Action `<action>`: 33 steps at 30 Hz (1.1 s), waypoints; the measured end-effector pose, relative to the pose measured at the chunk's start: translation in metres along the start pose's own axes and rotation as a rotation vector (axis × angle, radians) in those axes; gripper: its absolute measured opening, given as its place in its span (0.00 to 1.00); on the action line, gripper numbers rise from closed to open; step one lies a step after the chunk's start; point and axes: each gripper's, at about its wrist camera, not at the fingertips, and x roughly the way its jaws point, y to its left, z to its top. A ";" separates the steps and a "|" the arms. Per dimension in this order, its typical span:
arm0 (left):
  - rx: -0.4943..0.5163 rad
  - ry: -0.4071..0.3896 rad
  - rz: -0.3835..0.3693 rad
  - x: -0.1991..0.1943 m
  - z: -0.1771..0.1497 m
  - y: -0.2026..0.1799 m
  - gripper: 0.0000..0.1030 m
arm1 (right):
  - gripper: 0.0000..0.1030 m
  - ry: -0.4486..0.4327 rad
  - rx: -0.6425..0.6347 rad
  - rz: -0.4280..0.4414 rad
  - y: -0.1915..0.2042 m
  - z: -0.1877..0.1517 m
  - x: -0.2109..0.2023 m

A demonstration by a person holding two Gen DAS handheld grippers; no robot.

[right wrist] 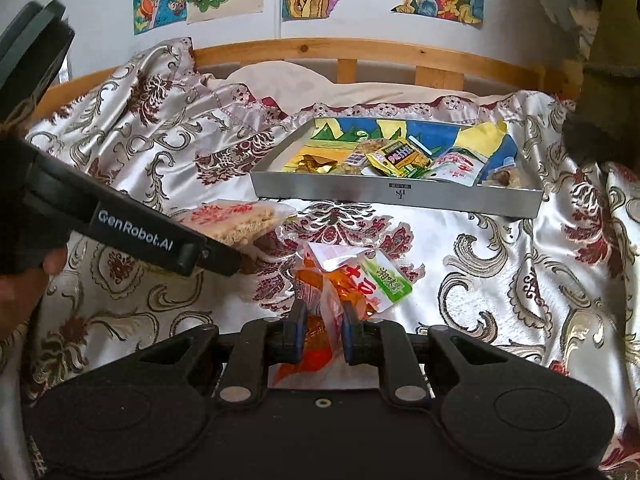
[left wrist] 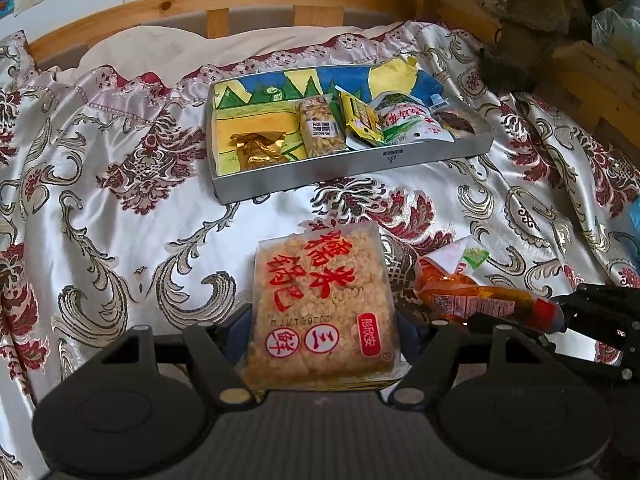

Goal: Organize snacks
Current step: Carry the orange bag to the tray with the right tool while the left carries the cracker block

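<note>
My left gripper [left wrist: 322, 332] is shut on a square rice-cracker pack [left wrist: 320, 300] with red characters, held just above the bedspread. The same pack shows in the right wrist view [right wrist: 232, 216] past the left gripper's black body [right wrist: 132, 232]. My right gripper [right wrist: 323, 332] is shut on an orange snack packet [right wrist: 344, 284] with a green and white label. That packet also shows in the left wrist view [left wrist: 472, 292], with the right gripper [left wrist: 560, 312] at its end. A silver tray [left wrist: 352, 168] holding several snacks lies further back on the bed, also in the right wrist view [right wrist: 400, 196].
The tray holds a gold-wrapped sweet [left wrist: 260, 148], a grain bar [left wrist: 322, 128], a yellow packet [left wrist: 360, 120] and a white and red packet [left wrist: 408, 120]. A patterned satin bedspread [left wrist: 120, 200] covers the bed. A wooden headboard [left wrist: 224, 4] runs behind.
</note>
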 end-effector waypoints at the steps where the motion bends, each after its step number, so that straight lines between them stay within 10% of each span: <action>1: -0.001 -0.003 0.001 0.000 0.000 0.000 0.73 | 0.17 -0.002 -0.011 -0.008 0.002 0.000 -0.001; 33: -0.160 -0.264 0.092 0.030 0.079 0.049 0.73 | 0.18 -0.237 -0.294 -0.192 0.006 0.048 0.013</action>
